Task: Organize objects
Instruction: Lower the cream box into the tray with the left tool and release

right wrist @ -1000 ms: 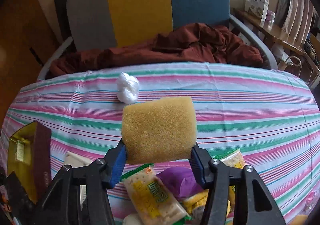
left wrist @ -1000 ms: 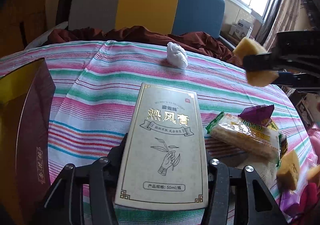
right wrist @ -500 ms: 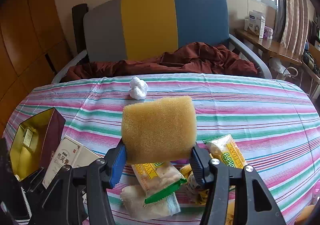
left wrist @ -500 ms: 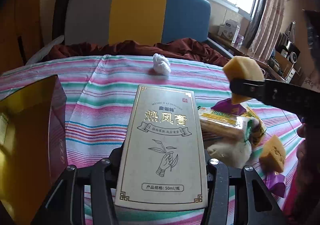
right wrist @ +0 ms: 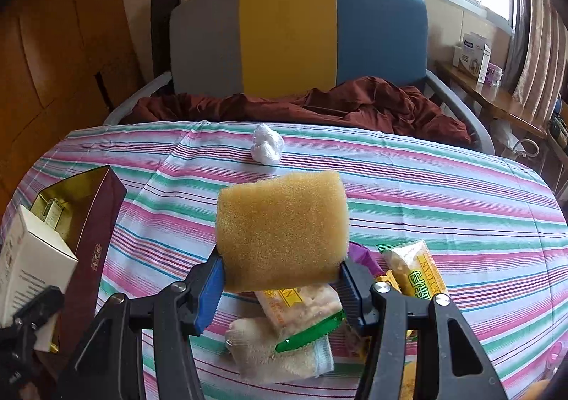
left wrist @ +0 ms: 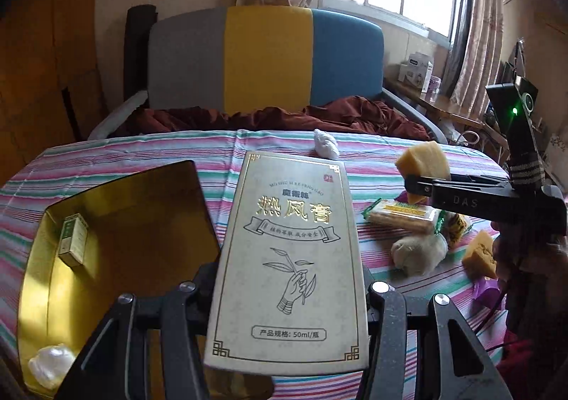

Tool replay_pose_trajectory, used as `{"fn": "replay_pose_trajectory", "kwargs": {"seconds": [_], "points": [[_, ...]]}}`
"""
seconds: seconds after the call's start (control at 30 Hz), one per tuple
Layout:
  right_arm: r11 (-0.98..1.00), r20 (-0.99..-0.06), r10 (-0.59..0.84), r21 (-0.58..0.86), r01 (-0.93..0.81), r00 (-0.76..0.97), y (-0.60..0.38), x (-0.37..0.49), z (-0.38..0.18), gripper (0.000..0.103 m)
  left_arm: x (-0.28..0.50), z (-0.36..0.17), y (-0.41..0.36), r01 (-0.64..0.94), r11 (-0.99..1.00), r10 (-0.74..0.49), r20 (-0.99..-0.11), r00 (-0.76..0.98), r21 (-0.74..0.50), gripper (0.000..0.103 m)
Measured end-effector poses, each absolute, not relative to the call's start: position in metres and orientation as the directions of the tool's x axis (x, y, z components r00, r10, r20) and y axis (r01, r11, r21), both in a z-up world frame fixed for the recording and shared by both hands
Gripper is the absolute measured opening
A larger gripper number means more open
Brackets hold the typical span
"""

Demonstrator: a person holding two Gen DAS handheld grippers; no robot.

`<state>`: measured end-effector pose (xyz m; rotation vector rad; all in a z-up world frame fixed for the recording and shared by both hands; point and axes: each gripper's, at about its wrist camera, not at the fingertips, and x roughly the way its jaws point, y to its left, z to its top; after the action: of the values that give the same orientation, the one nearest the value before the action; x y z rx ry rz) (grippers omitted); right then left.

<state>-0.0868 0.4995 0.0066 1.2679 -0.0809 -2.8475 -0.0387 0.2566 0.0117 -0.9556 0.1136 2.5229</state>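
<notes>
Since a second ago the left gripper [left wrist: 289, 297] has risen and swung left with its load, so the open maroon box with a gold lining [left wrist: 117, 240] now fills the left of its view.

Inside that box a small green-and-cream carton [left wrist: 72, 240] leans against the far wall, and a crumpled clear wrapper [left wrist: 49, 366] lies in the near corner. The left gripper's fingers clamp a flat cream cardboard carton with gold Chinese lettering [left wrist: 291, 250] by its side edges, held above the striped pink, green and white tablecloth [left wrist: 117, 158], just right of the box.

Farther back a small white crumpled ball [right wrist: 266, 144] sits alone on the cloth. The right gripper [right wrist: 280, 279] pinches a yellow sponge block [right wrist: 280, 229] between its blue-padded fingers, in the air above a heap of things: a cracker packet with a green end [right wrist: 301, 311], a cream sock [right wrist: 277, 353], and what may be a purple wrapper [right wrist: 360, 254], mostly hidden.
</notes>
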Motion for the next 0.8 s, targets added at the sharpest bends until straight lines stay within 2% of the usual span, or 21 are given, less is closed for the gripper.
{"fn": "replay_pose_trajectory", "kwargs": {"seconds": [0.33, 0.5, 0.8], "points": [[-0.999, -0.739, -0.016, 0.032, -0.011, -0.674, 0.497, -0.085, 0.007, 0.057, -0.052, 0.016, 0.150, -0.270, -0.961, 0.246, -0.656, -0.714, -0.066, 0.053], [-1.000, -0.743, -0.010, 0.013, 0.000, -0.670, 0.490, -0.086, 0.005, 0.057, -0.072, -0.002, 0.079, -0.178, -0.966, 0.258, -0.732, -0.630, -0.187, 0.053], [-1.000, -0.745, -0.010, 0.006, 0.009, -0.667, 0.486, -0.086, 0.004, 0.057, -0.097, -0.036, 0.037, -0.063, -0.979, 0.195, -0.809, -0.555, -0.193, 0.053]]}}
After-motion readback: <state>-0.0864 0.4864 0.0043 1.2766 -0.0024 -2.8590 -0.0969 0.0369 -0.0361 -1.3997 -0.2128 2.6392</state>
